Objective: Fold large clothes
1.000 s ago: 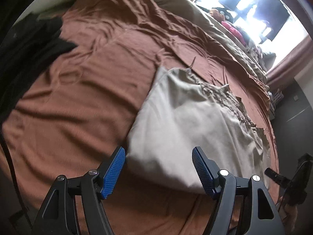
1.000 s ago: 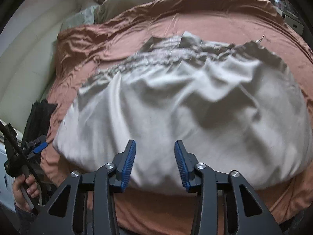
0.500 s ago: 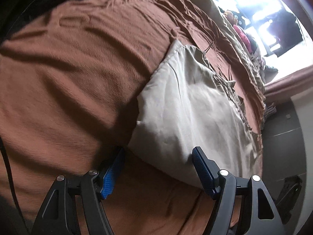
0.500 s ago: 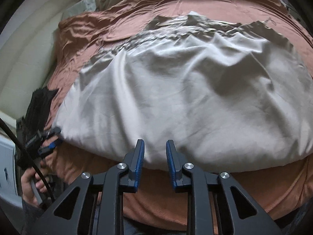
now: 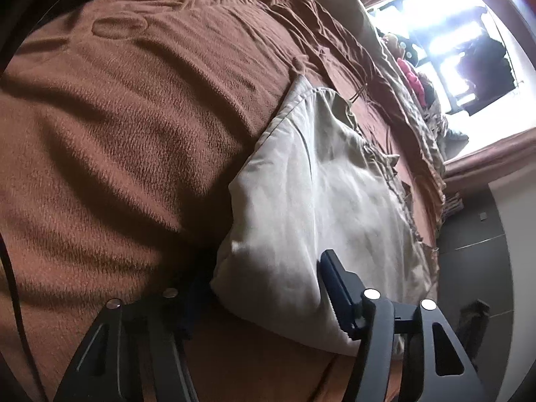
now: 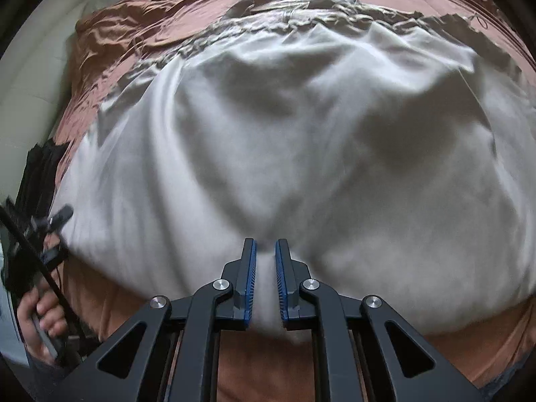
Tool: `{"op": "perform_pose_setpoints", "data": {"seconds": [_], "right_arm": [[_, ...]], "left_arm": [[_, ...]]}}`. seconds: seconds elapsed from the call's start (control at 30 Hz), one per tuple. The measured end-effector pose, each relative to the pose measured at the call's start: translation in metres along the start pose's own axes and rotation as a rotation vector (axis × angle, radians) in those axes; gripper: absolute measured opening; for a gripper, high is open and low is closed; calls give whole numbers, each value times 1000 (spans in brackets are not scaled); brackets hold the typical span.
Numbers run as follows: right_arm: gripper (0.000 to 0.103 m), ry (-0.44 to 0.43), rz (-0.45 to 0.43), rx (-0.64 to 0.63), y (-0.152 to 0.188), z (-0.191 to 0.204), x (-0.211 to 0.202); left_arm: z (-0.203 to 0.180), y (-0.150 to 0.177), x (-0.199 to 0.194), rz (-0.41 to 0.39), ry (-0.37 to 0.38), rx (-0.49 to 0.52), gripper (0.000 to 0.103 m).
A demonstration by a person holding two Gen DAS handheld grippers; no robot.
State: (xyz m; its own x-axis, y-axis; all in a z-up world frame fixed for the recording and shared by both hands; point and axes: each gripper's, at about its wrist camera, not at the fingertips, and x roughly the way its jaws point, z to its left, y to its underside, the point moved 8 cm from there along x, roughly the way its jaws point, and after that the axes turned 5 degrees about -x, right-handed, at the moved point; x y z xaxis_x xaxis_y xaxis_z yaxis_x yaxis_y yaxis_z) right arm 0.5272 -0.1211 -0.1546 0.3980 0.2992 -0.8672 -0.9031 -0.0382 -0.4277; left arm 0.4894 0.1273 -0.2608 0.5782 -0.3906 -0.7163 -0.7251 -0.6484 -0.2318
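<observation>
Bed (image 5: 117, 140) carries the garment (image 6: 301, 154), spread flat. Right gripper (image 6: 265, 281) fingers clenched on its near hem; left gripper (image 5: 264, 288) fingers released, straddling the near-left corner. Risk — left closes on one layer only, so the fold skews.

Both wrist cams low, close; share beige garment (image 5: 311, 201) (image 6: 284, 154), apparently opposite sides.

No legible text anywhere.
</observation>
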Motion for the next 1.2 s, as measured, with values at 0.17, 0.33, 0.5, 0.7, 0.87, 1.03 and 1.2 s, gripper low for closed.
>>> {"op": "perform_pose_setpoints", "data": {"seconds": [0.17,0.33,0.5,0.7,0.87,1.03,1.2], "right_arm": [[8,22,-17,12,-35,-7,18],[8,52,-35,18,-71,-13,31],[8,63,-43,27,-104,-17,46],[5,88,-54,42,-135,-21,66],[5,51,-72,65,-152,-23,71],[5,16,-93,63,-137,-22,33],[6,-39,-35,17,-91,-10,5]], "left_arm": [[2,2,-3,-27,20,-15,50],[4,4,-2,-46,2,-36,46],[4,5,-1,-60,-23,-44,41],[4,7,0,-61,-29,-64,32],[2,8,2,-63,-17,-65,24],[-7,5,-9,-51,70,-131,18],[-39,2,-31,-77,126,-87,15]]}}
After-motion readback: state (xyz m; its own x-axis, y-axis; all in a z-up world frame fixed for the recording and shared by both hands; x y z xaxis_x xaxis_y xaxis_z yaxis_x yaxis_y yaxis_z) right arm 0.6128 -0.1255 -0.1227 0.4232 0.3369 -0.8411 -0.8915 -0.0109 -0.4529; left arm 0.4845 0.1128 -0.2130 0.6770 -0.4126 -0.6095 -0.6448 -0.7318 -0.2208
